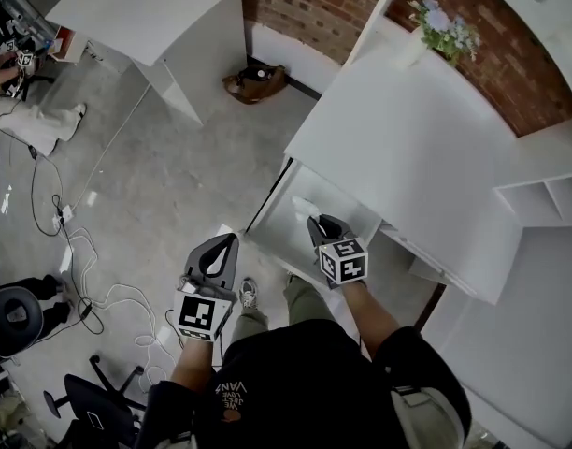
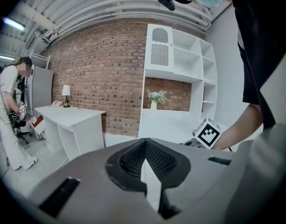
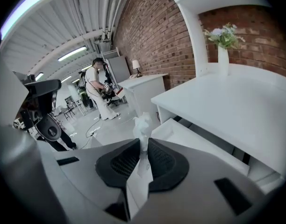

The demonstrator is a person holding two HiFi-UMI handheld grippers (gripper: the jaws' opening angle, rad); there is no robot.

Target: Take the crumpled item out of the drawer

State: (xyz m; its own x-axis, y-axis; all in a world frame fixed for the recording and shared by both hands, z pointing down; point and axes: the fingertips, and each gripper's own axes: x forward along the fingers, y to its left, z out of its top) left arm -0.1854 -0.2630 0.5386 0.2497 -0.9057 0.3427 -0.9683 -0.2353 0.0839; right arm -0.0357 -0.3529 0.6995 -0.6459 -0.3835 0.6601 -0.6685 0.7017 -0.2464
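In the head view, the right gripper (image 1: 325, 232) is hanging over the front part of the open drawer (image 1: 278, 223), and the crumpled item (image 1: 305, 208) is showing as a small white wad at its tip. The drawer is standing pulled out from under the white cabinet top (image 1: 407, 138); nothing else is showing on its pale floor, though the part under the cabinet is lying hidden. A vase (image 1: 412, 47) holding flowers (image 1: 443, 24) is sitting at the far edge of that top. The left gripper (image 1: 228, 246) is hovering apart, over the floor beside the drawer.

In the left gripper view, the jaws are meeting at their tips with nothing between them; only the room and the other gripper's marker cube are appearing beyond.

In the right gripper view, the jaws are pinching the crumpled item low down, with its wrinkled upper part sticking out past the tips. The drawer is lying beyond and below it, so the item is probably sitting clear of the drawer floor. It looks like thin paper or tissue: very light, soft and easily crushed, unlikely to slip but liable to tear if tugged. A light pinch across the thick middle of the wad is suiting it well
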